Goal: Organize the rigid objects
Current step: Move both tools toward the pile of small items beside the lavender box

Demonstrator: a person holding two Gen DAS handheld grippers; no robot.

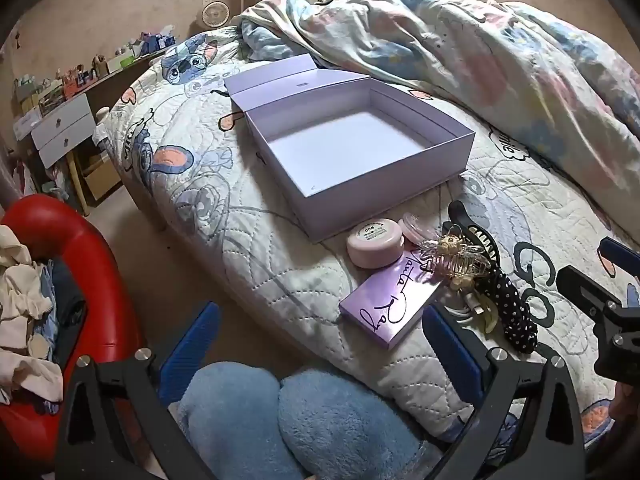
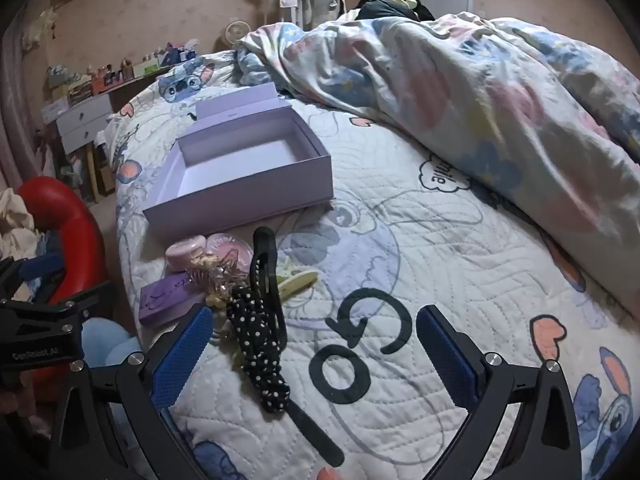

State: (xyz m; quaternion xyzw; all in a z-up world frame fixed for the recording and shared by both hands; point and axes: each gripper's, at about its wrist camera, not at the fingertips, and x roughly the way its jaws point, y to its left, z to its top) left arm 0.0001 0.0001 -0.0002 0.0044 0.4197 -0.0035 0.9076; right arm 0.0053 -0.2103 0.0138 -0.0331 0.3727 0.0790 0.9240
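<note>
An open lavender box [image 1: 352, 184] [image 2: 224, 204] lies empty on the bed, lid folded back. In front of it sits a cluster: a pink round jar [image 1: 374, 242] [image 2: 183, 254], a second pink round case [image 1: 414, 226] [image 2: 228, 250], a purple flat packet [image 1: 384, 312] [image 2: 166, 296], a clear butterfly hair claw [image 1: 456, 258], a black clip [image 1: 476, 230] [image 2: 264, 264] and a black polka-dot hair piece [image 1: 516, 316] [image 2: 260, 352]. My left gripper [image 1: 320, 344] hangs open at the bed's near edge, left of the cluster. My right gripper [image 2: 314, 350] stands open over the quilt, the polka-dot piece near its left finger.
A rumpled floral duvet [image 1: 480, 60] [image 2: 480, 92] covers the far right of the bed. Left of the bed are a red chair with clothes [image 1: 80, 264], a white drawer unit [image 1: 64, 128] and cluttered shelves. A blue plush thing [image 1: 288, 420] lies below the left gripper.
</note>
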